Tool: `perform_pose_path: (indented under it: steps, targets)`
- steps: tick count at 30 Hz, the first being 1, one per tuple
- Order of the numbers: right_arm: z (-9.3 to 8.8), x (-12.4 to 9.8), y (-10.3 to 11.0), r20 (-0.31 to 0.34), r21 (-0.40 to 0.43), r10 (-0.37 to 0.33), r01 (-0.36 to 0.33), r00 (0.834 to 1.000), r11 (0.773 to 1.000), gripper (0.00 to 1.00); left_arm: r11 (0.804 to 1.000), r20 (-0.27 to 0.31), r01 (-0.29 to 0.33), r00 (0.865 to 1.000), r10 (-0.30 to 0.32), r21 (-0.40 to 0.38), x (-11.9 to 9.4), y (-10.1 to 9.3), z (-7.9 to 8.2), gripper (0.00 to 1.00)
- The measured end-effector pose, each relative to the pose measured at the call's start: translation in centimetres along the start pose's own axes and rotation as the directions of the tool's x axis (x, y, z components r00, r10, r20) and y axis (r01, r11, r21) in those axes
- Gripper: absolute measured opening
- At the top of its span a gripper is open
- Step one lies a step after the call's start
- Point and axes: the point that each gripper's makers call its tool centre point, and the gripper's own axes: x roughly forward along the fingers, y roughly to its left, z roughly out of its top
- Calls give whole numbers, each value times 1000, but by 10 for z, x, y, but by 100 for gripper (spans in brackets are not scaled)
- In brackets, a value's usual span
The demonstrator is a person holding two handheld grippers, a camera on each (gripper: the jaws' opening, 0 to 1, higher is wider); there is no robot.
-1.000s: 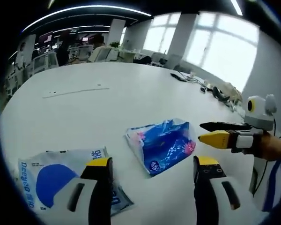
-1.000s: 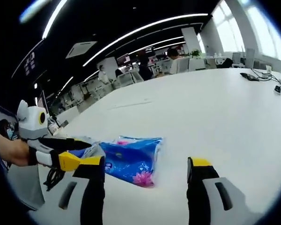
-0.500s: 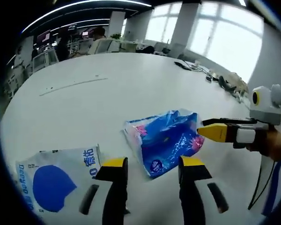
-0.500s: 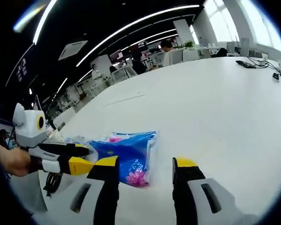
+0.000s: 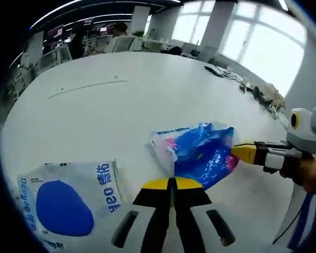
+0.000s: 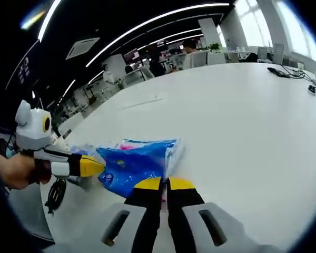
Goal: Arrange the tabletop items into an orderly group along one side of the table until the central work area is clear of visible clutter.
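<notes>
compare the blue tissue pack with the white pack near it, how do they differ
The blue tissue pack is mostly blue with pink flowers; the white pack is white with a blue oval. Both the left gripper and right gripper are shut on the blue tissue pack; the white pack lies flat, untouched. Both are soft plastic.

One blue packet (image 5: 200,153) lies at the centre of the left gripper view, one white pouch with a blue circle (image 5: 68,203) at lower left. Two tools: one (image 5: 172,184) at bottom centre, one (image 5: 245,153) at the right edge.
</notes>
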Motion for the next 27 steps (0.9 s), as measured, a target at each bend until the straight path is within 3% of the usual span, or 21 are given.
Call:
perform_pose_path:
  steps: [6, 13, 19, 27]
  targets:
    - [6, -4, 13, 23, -8, 21, -20, 1000, 1000, 0, 1000, 20, -26, 999, 26, -9, -15, 3, 3, 0]
    - [-6, -4, 29, 3, -11, 51, -51, 999, 999, 0, 996, -14, -68, 998, 67, -50, -24, 12, -14, 0]
    - [-17, -3, 32, -22, -13, 46, -47, 999, 999, 0, 995, -50, -95, 994, 93, -36, -23, 15, -25, 0]
    - [-20, -1, 30, -28, -3, 53, -53, 998, 999, 0, 994, -53, -108, 993, 107, -17, -21, 16, -25, 0]
